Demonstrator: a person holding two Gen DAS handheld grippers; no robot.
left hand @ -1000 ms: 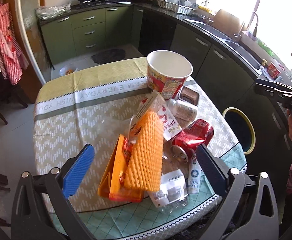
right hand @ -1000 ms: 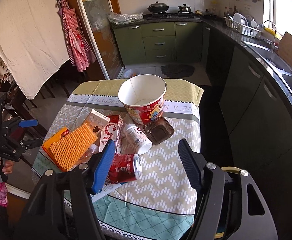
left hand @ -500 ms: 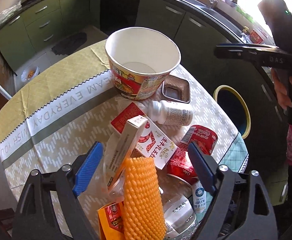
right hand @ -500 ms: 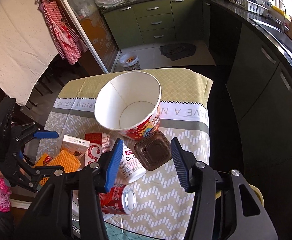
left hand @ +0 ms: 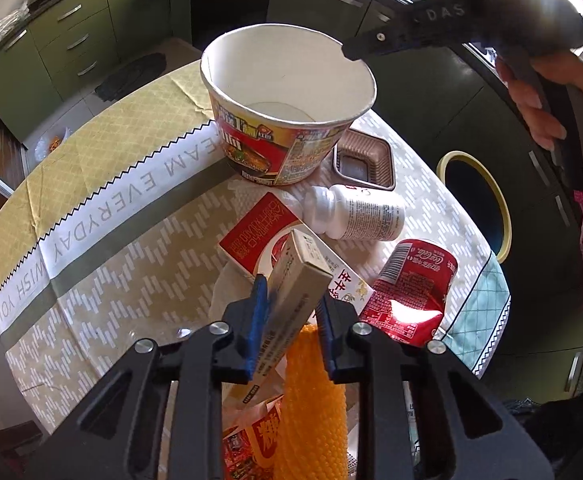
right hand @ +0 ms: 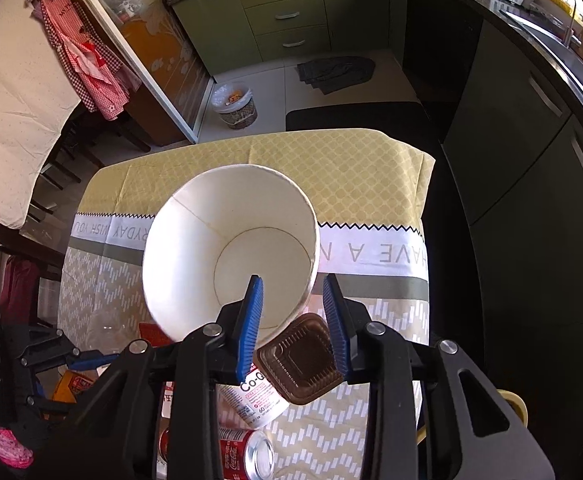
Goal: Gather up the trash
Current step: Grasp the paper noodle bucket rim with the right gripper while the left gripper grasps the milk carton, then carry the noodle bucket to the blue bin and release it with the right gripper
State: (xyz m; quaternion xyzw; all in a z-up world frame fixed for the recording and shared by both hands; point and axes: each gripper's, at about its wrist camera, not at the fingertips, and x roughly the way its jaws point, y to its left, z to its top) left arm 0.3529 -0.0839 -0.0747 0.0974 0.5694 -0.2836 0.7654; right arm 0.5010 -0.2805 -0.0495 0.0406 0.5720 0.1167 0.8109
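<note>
Jaws of the left gripper [left hand: 290, 314] are closed onto a slim beige carton [left hand: 291, 300], blue pads pressing both long sides; carton tilts up toward frame centre. Just below the jaws an orange foam net sleeve [left hand: 315, 404] runs to the bottom edge, with red-and-orange wrappers [left hand: 251, 446] beside it at lower centre. Past the carton tip lies a flat red-and-white box [left hand: 259, 236], centre frame. Right of it a white pill bottle [left hand: 361, 212] lies on its side, and a crushed red cola can [left hand: 411, 292] sits at right of centre, near the tabletop [left hand: 103, 184] edge. A brown plastic tray [left hand: 365, 164] sits just beside the big noodle cup [left hand: 287, 108], which stands upright at upper centre. A yellow-rimmed bin [left hand: 475, 204] shows at right, below tabletop level.

Right gripper [right hand: 293, 320] jaws are partly open, holding nothing. One blue pad sits over the noodle cup [right hand: 231, 256] interior at frame centre, the other outside its near wall, so the rim falls between them; contact can't be confirmed. Brown tray [right hand: 301, 360] lies just below the jaws, pill bottle [right hand: 253, 398] under it at lower centre, cola can [right hand: 243, 452] at the bottom edge. Left gripper [right hand: 91, 358] shows at lower left.
</note>
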